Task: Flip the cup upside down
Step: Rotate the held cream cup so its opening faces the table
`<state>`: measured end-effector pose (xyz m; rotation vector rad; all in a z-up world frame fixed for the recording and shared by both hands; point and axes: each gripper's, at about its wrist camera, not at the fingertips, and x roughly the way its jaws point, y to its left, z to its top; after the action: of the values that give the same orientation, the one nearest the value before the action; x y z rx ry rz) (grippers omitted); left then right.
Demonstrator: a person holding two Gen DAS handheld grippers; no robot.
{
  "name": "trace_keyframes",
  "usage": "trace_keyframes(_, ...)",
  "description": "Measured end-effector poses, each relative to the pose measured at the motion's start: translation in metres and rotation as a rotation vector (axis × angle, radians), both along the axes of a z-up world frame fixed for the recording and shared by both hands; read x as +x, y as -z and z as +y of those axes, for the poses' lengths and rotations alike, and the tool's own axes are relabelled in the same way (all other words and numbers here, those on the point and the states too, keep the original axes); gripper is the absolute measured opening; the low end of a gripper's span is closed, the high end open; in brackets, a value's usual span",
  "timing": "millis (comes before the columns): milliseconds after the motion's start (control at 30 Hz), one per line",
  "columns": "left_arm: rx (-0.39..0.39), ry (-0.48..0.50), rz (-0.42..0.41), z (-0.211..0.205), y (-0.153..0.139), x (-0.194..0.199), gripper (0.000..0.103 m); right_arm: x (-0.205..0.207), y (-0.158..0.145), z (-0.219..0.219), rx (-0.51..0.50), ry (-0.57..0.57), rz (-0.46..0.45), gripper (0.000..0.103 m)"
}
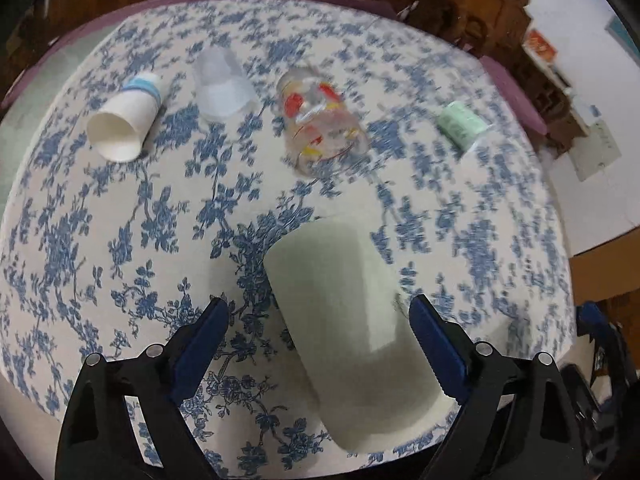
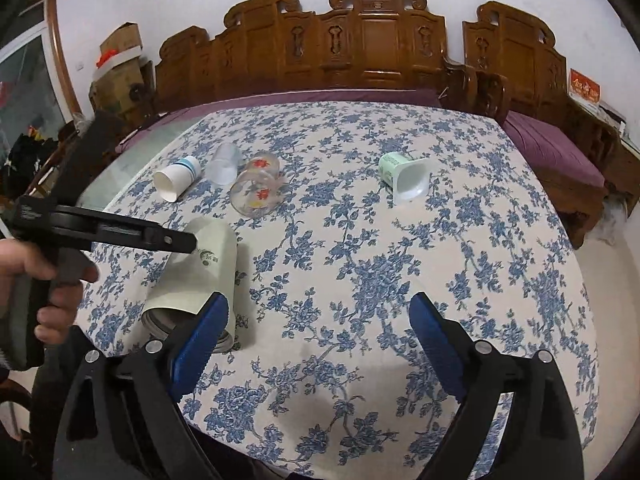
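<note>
A pale green paper cup (image 1: 344, 328) lies on its side on the floral tablecloth, between the fingers of my left gripper (image 1: 320, 320), which is open around it without touching. The cup's mouth points toward me. In the right wrist view the same cup (image 2: 200, 276) lies at the left, with the left gripper (image 2: 120, 234) above it. My right gripper (image 2: 320, 320) is open and empty over bare tablecloth to the right of the cup.
Further back lie a white paper cup with blue bands (image 1: 124, 120), a clear plastic cup (image 1: 222, 84), a glass with red and yellow print (image 1: 320, 116) and a green-and-white cup (image 1: 460, 126), all on their sides. A carved wooden bench (image 2: 360, 52) stands behind the table.
</note>
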<state>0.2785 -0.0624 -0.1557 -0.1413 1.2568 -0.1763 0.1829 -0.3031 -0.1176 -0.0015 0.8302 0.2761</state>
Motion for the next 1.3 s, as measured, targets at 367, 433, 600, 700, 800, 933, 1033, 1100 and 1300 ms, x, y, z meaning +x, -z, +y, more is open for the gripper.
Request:
trace_keyframes(367,-0.087,-0.102,0.125,-0.001,0.026,0.019,0.088,0.002,0.006,-0.004,0.028,0.001,0.031,0.093)
trace_keyframes(433,-0.098,-0.106,0.136,-0.002,0.028,0.021,0.088,0.002,0.006,-0.004,0.029,-0.002,0.033,0.093)
trace_keyframes(600,-0.084,-0.084,0.143,-0.013,0.034,0.026,0.088,0.001,0.009,-0.001,0.021,-0.008,0.035,0.093)
trace_keyframes(700,-0.082,-0.074,0.174,-0.019,0.043,0.03,0.088,0.002,0.01,0.0,0.02,-0.008,0.04,0.093)
trace_keyframes(800,-0.072,-0.069,0.182,-0.02,0.047,0.032,0.088,0.002,0.01,-0.002,0.021,-0.005,0.039,0.093)
trace_keyframes(933,-0.071,-0.063,0.207,-0.019,0.054,0.034,0.084,0.005,0.012,-0.005,0.029,-0.002,0.049,0.093)
trace_keyframes(1033,-0.095,-0.065,0.211,-0.015,0.054,0.034,0.082,0.006,0.014,-0.006,0.031,-0.004,0.06,0.093)
trace_keyframes(1100,-0.096,-0.061,0.2,-0.013,0.05,0.033,0.08,0.006,0.014,-0.005,0.03,-0.002,0.057,0.093)
trace_keyframes(1300,-0.07,0.01,0.078,-0.011,0.012,0.017,0.075,0.004,0.012,-0.006,0.028,-0.001,0.051,0.093)
